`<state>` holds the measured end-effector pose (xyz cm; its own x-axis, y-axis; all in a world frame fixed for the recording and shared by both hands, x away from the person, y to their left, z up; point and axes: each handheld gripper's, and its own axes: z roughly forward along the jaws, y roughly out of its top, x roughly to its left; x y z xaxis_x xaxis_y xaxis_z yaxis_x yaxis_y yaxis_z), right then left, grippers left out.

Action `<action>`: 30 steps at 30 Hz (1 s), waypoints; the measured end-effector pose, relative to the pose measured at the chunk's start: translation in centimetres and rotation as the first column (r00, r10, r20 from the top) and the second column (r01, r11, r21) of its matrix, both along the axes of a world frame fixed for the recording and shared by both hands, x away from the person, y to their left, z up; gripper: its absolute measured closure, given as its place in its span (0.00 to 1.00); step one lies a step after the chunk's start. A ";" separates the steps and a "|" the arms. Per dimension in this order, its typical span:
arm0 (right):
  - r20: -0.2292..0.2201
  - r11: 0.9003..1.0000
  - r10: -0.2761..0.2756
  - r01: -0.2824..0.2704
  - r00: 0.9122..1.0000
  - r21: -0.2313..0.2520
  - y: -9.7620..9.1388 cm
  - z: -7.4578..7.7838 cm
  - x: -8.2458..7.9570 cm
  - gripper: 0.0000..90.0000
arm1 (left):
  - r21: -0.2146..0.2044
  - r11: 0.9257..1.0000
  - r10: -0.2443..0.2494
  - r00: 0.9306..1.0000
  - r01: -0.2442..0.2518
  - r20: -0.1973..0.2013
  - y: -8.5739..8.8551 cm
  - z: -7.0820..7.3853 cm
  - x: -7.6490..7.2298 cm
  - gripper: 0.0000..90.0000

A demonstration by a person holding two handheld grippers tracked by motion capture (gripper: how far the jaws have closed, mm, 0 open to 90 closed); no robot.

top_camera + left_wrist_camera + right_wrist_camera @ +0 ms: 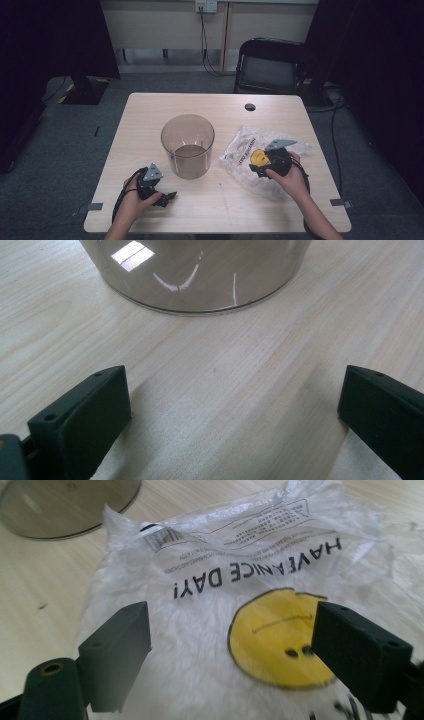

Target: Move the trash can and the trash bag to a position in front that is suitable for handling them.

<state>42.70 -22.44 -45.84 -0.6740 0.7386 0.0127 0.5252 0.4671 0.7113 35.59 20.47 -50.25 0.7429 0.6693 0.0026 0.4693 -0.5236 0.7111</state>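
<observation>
Table first: pale wood, bare apart from two things. The bin, a clear smoky plastic tub, stands upright near the middle; I see nothing in it, just its tinted bottom. Its base also shows at the top of the left gripper view.

Bag lies flat to the right of the bin, apart from it. Thin crinkly plastic, white with a yellow smiley and "HAVE A NICE DAY!" print. I judge it very light, floppy and slippery, with no stiffness to push against; contents, if any, I can't tell. Best grab is a raised fold or the wrinkled edge nearest the bin, not the flat middle.

Right gripper hovers over the bag, jaws wide, straddling the smiley, pads not pressing anything. Left gripper sits low over bare table just in front of the bin, jaws wide, holding nothing.
</observation>
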 end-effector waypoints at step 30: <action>-0.067 1.000 0.021 -0.020 0.998 0.004 0.4 -2.8 0.4 0.98 | 0.000 1.000 0.004 1.000 -0.004 0.002 0.0 0.0 -0.1 0.00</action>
<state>43.14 -22.01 -48.65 -0.6866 0.7244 0.0612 0.5623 0.4758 0.6763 35.53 20.46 -50.26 0.7404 0.6721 0.0037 0.4701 -0.5218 0.7118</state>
